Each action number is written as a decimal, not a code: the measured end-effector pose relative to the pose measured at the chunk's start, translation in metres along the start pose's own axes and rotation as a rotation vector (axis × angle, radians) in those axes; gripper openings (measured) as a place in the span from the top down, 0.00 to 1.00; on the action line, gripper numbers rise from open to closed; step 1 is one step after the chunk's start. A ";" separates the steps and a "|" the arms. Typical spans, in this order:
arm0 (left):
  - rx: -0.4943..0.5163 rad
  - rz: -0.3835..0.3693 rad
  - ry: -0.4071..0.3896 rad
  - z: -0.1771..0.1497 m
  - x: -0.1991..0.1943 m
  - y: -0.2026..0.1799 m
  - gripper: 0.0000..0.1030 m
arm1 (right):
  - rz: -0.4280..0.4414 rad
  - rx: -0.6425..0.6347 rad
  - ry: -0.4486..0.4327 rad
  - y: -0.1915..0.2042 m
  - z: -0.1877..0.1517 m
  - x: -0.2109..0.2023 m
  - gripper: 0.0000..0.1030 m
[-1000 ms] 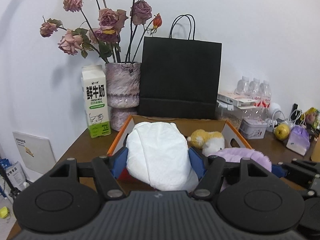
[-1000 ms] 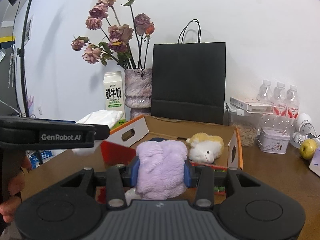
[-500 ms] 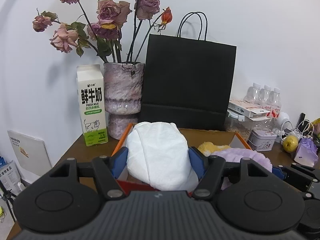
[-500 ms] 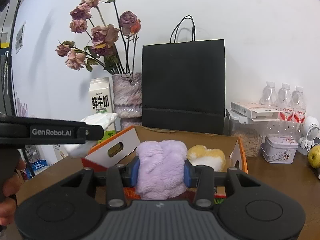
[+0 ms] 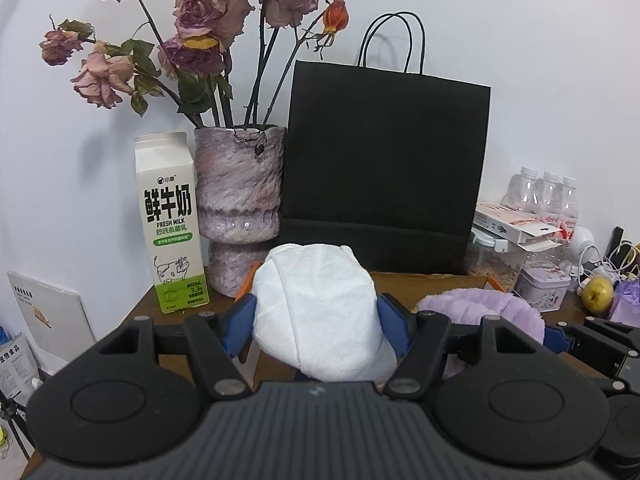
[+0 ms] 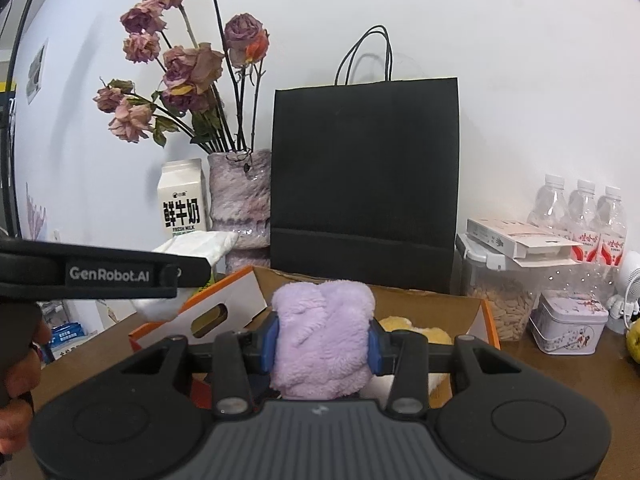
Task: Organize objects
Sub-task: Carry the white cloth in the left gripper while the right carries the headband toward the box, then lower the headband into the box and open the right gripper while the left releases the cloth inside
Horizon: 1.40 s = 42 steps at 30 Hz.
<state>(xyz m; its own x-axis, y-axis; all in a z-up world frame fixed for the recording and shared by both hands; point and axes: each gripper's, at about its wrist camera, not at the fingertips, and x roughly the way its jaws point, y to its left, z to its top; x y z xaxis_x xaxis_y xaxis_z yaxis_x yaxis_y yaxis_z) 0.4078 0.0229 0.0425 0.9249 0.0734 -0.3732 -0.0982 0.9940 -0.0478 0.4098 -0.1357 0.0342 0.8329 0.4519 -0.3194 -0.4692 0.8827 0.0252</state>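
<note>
My left gripper clamps a soft white crinkled cloth bundle at lower centre; my right gripper squeezes a fluffy lilac plush piece between nearly closed jaws. I hold both above the orange-edged open cardboard box, presumably to drop them inside beside the yellow plush toy. Both look squashy.

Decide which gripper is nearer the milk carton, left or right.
Left. The left gripper, shut on a white cloth, sits just right of the milk carton. The right gripper, holding a purple plush, is farther right, beyond the left one.
</note>
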 end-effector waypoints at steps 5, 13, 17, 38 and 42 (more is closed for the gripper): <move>0.012 0.003 0.006 0.004 0.019 -0.001 0.34 | -0.008 -0.005 0.008 -0.002 0.002 0.018 0.60; 0.019 0.001 0.020 0.005 0.041 0.000 0.34 | -0.016 -0.002 0.009 -0.008 0.008 0.036 0.60; 0.023 0.000 0.023 0.006 0.051 0.001 0.34 | -0.014 -0.008 0.025 -0.008 0.008 0.047 0.60; 0.027 0.026 0.029 0.000 0.077 0.002 0.00 | -0.068 -0.005 0.041 -0.014 -0.004 0.068 0.00; 0.030 0.058 0.007 -0.001 0.076 0.002 0.00 | -0.091 -0.007 0.070 -0.015 -0.006 0.070 0.00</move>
<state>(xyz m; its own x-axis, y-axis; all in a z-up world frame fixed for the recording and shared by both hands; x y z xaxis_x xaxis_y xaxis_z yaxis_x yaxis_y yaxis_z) 0.4773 0.0305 0.0135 0.9155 0.1307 -0.3806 -0.1407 0.9901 0.0016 0.4736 -0.1178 0.0061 0.8500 0.3592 -0.3854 -0.3943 0.9189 -0.0132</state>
